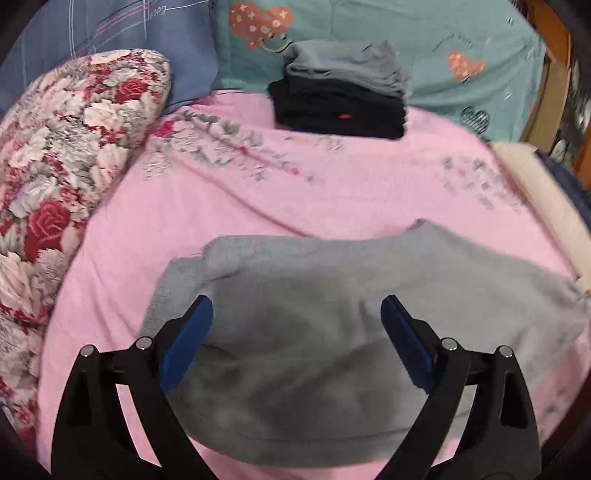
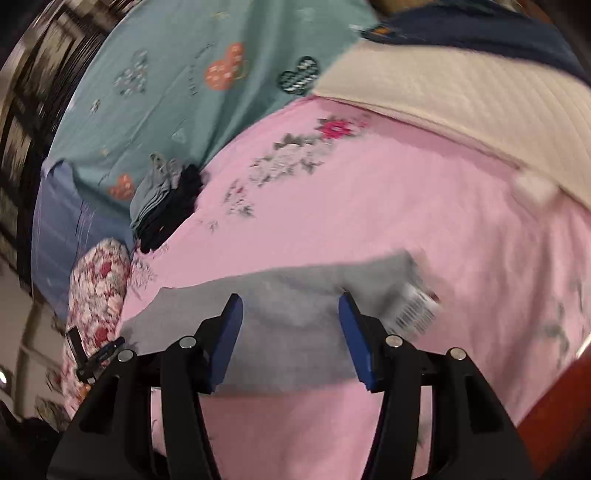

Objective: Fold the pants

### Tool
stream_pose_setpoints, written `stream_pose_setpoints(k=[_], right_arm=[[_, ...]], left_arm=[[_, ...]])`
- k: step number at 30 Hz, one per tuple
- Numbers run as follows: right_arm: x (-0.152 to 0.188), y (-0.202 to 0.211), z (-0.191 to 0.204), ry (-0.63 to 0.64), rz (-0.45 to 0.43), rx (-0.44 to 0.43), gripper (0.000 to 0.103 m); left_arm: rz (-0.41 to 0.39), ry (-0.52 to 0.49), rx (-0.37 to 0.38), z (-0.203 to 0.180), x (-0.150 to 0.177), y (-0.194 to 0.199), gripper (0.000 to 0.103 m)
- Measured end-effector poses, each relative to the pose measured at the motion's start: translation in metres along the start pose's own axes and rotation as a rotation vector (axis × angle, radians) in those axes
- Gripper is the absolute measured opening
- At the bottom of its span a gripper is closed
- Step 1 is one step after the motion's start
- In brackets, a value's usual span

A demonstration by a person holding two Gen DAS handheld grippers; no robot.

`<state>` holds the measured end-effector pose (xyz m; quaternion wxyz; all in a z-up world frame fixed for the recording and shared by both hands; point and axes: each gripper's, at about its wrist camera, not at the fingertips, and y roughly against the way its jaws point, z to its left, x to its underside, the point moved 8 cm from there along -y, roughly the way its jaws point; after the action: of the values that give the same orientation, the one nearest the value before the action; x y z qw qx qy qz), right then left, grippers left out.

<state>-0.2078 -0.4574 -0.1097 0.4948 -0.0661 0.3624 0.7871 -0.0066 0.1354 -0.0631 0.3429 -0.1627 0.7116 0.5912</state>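
Pants (image 1: 332, 295) between spread left tool (image 1: 297, 314) fingers

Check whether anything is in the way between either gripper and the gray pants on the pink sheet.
Nothing visible. The gray pants lie flat right beneath the open left gripper and the open right gripper.

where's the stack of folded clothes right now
The stack sits at the far edge of the pink sheet, against the teal pillow, top centre in the left wrist view and far left in the right.
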Motion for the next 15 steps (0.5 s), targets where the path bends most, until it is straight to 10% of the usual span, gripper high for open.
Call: stream_pose_setpoints(k=[7, 15], right_arm=[[0.03, -0.029, -0.041, -0.151, 0.102, -0.003, 0.055], [0.008, -0.078, -0.032, -0.092, 0.163, -0.039, 0.055]], left_arm=[[0.186, -0.107, -0.082, -0.025, 0.05, -0.049, 0.097], [0.158, -0.061, -0.074, -0.018, 0.05, -0.036, 0.096]])
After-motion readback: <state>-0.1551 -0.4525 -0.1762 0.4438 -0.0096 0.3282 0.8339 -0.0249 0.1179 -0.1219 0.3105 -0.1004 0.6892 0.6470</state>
